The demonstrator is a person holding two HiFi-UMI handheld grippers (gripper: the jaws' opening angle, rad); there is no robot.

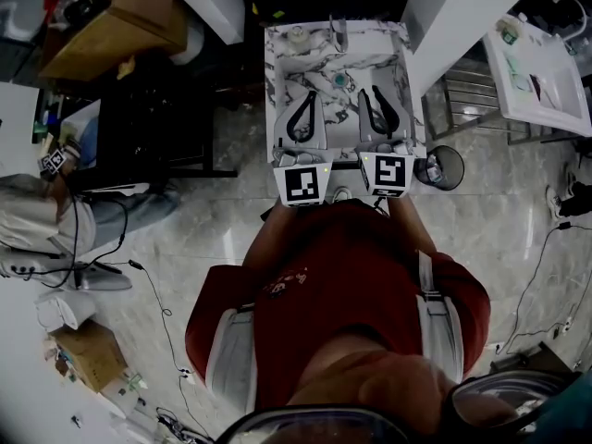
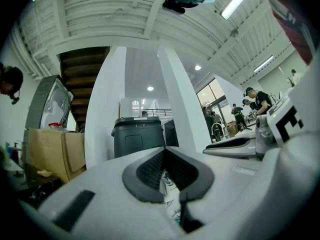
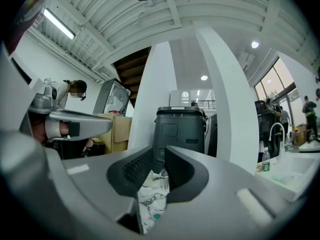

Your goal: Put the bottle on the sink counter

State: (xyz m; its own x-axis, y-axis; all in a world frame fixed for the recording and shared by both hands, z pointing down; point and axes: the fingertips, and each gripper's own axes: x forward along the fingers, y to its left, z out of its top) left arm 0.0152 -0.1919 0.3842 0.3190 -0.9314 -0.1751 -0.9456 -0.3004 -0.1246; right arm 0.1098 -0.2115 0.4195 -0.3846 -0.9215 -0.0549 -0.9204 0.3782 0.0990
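A clear bottle (image 3: 266, 160) with a green label stands on a white counter (image 1: 541, 81) off to the right, beside a faucet (image 3: 273, 133); it also shows from above as the bottle (image 1: 508, 33). I hold both grippers side by side, about level, over the marble sink counter (image 1: 277, 72), far from that bottle. The left gripper (image 1: 308, 98) (image 2: 164, 156) has its pads together with nothing between them. The right gripper (image 1: 370, 92) (image 3: 161, 159) shows a narrow gap between its pads, and only marble is seen through it. A small round object (image 1: 298, 35) sits at the counter's back left; I cannot tell what it is.
A tall black bin (image 3: 179, 129) (image 2: 137, 136) and white pillars (image 3: 230, 109) stand ahead. A small black waste bin (image 1: 442, 166) is on the floor right of the counter. Cardboard boxes (image 1: 116, 26), a seated person (image 1: 55, 215) and floor cables (image 1: 157, 294) are at the left.
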